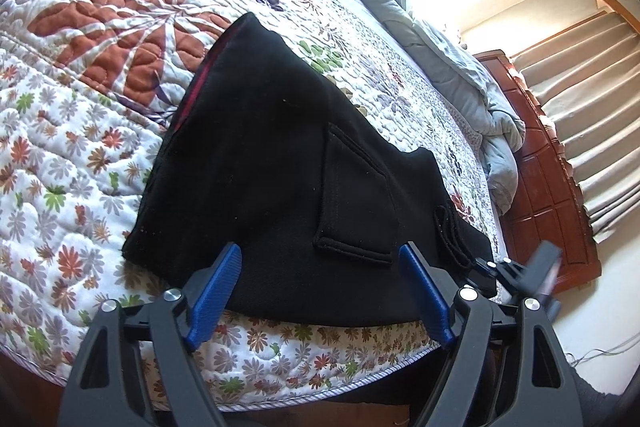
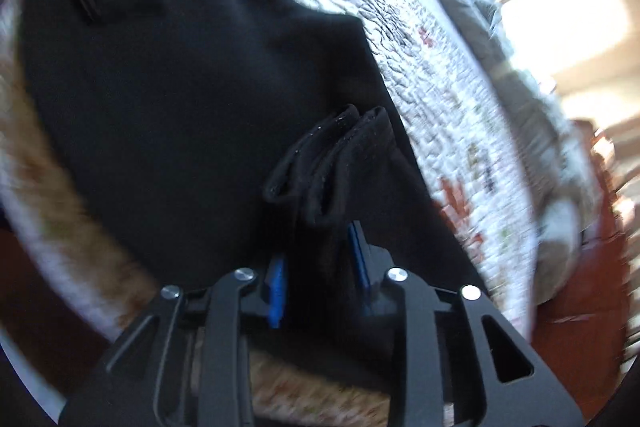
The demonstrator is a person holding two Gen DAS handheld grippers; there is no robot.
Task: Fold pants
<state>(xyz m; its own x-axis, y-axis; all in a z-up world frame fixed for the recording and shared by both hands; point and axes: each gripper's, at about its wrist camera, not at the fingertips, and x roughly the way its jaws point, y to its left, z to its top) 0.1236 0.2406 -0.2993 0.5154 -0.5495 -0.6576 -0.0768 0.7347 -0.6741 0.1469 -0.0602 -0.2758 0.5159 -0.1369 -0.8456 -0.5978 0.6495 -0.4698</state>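
Nearest in the left wrist view, the left gripper (image 1: 320,259) hangs over the near edge of the bed with its blue fingers (image 1: 218,291) spread wide and nothing between them; the fingertips hover just above the black cloth without clearly pressing on it. Under and beyond them lie the black pants (image 1: 280,163), folded into a thick wedge on the floral quilt (image 1: 80,131), a patch pocket (image 1: 356,195) facing up and a thin red edge showing along the far left side. At the right end of the pants the right gripper (image 1: 516,275) appears blurred, down at the cloth's corner. In the right wrist view, the right gripper (image 2: 320,247) has a bunched double fold of the pants (image 2: 180,87) standing up between its blue fingers (image 2: 277,287); the jaws are partly apart and the cloth fills the gap, but blur makes it impossible to tell whether the pads press on it. Farther off, a rumpled grey-blue duvet (image 1: 460,67) lies along the far side of the quilt, touching it. Beyond that stand a reddish wooden headboard (image 1: 540,163) and pale curtains (image 1: 580,59) in bright light. No container is in view.
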